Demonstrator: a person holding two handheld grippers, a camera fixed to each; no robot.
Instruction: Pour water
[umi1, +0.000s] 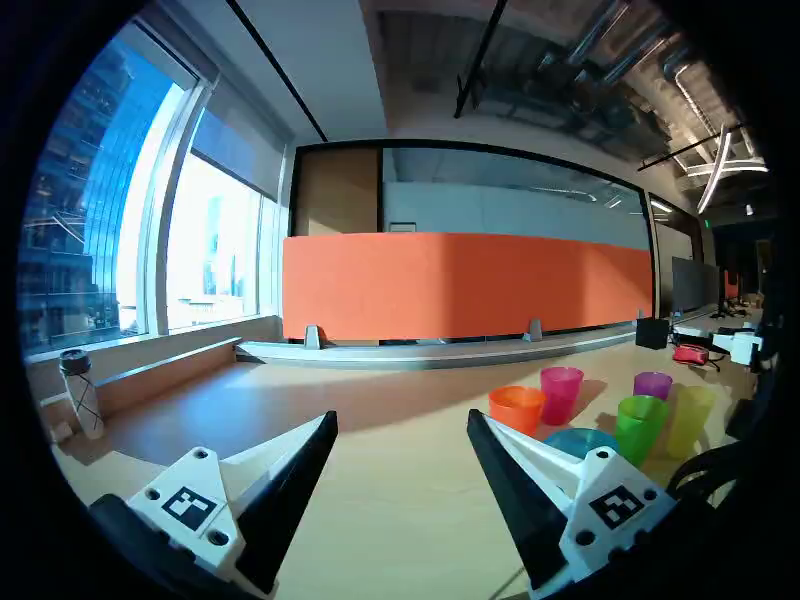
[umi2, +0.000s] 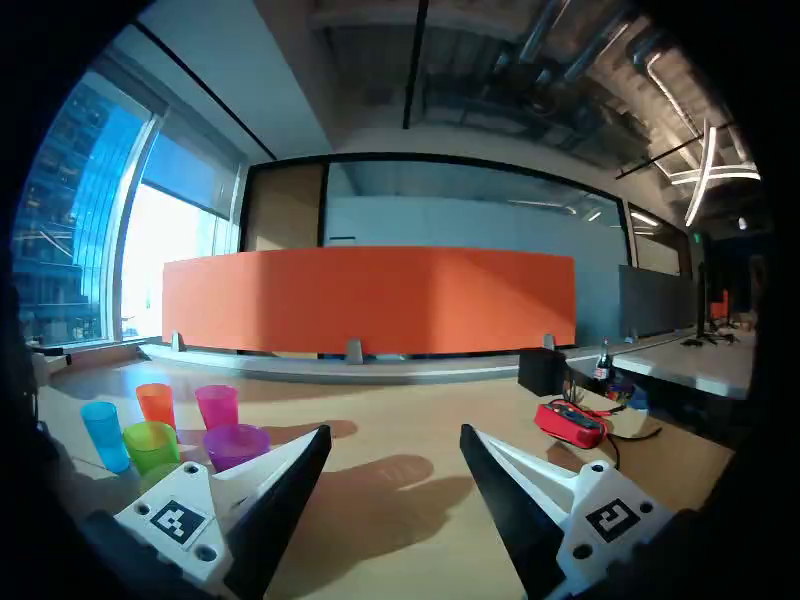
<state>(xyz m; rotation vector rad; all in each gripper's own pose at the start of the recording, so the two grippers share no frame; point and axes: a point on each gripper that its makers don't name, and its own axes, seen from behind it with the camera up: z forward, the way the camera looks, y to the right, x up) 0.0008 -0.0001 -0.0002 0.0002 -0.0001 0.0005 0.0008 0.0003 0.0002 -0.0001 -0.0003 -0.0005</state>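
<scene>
- Pale wooden desk top (umi1: 400, 400) is lit by sunlight, w/ shadows across it.
- Long orange divider panel (umi1: 460, 285) is fixed along its far edge.
- Tall windows (umi1: 210, 260) are set at left; blue glass tower (umi1: 70, 230) seen outside.
- Black-framed glass partition (umi1: 500, 195) is seen behind the panel.
- Exposed ceiling pipes (umi1: 600, 70) & lit white strip lights (umi1: 720, 165) are hung overhead.

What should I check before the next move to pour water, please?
1. Left tongs open, holding nothing: ok.
2. Right tongs open, holding nothing: ok.
3. Cups upright on the desk: ok.
4. Water in some cup: cannot tell.
5. Bottle upright near the window: ok.
</scene>
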